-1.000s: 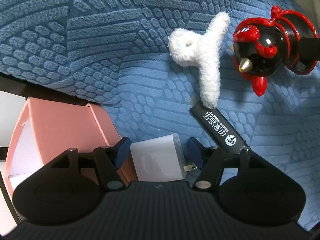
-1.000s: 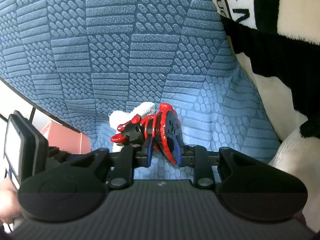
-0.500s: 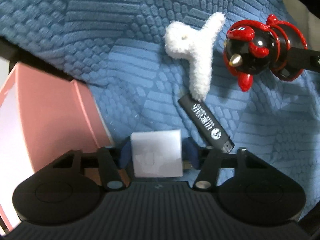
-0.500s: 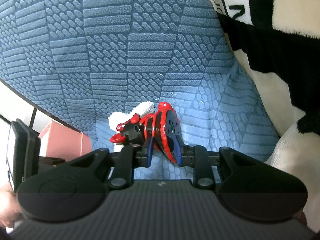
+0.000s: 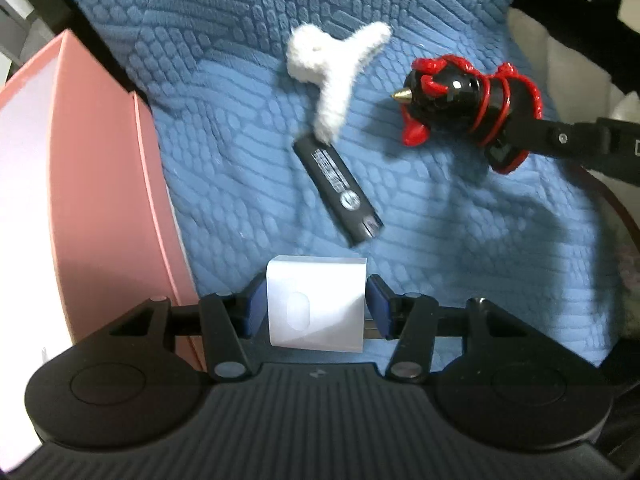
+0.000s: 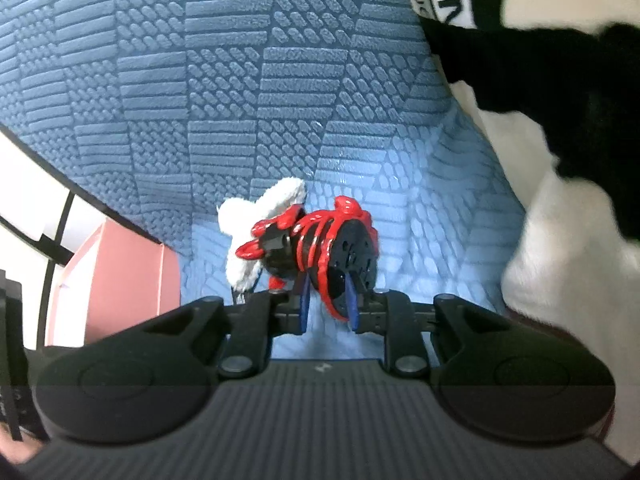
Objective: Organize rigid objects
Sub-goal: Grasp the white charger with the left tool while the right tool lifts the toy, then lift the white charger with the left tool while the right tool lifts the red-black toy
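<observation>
counts, both views together: one white cube charger [image 5: 316,308], near centre. one black usb stick [image 5: 338,191], mid scene. one white fuzzy hair claw [image 5: 334,76], far centre. one red-and-black figurine [image 5: 460,98], far right. one pink box [image 5: 80,184], left edge. one blue textured blanket [image 5: 240,140] under all. two grippers [image 5: 316,306] [image 6: 327,298].
</observation>
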`<state>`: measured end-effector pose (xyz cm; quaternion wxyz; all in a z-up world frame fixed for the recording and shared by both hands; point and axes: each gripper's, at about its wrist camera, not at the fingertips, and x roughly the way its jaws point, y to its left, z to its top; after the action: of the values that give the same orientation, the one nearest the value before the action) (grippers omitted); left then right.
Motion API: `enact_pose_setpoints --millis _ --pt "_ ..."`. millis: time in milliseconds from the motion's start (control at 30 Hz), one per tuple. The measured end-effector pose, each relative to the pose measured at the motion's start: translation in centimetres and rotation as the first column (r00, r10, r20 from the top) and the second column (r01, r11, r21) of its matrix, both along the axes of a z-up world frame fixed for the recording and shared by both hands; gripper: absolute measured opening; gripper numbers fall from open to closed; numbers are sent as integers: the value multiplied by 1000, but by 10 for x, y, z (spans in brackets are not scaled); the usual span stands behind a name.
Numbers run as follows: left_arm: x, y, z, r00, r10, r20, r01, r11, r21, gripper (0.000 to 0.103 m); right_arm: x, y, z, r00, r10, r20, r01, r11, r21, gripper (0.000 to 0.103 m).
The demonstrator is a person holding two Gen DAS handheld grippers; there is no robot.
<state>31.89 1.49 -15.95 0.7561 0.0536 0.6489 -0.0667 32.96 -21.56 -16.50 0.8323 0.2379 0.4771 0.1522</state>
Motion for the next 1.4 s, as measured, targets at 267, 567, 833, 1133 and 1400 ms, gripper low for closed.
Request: enact_pose_setpoints --millis 267,567,833,1133,1400 --pt "-11 4 -19 998 37 51 -36 999 -27 58 -47 -3 1 999 -45 4 46 998 -54 19" --pt "-36 -9 -13 992 26 126 -24 1000 -13 56 -95 -2 -1 996 -83 16 84 991 -109 18" --pt "-50 -8 -10 977 43 210 -38 999 -26 57 -101 -9 2 993 -106 49 111 988 -107 20" --pt "-94 -11 6 930 100 355 -77 994 -80 64 -99 -11 13 990 -83 114 96 989 -114 21" --pt "-121 -11 9 891 168 421 -125 984 -129 64 -96 -4 26 979 12 202 21 987 -157 21"
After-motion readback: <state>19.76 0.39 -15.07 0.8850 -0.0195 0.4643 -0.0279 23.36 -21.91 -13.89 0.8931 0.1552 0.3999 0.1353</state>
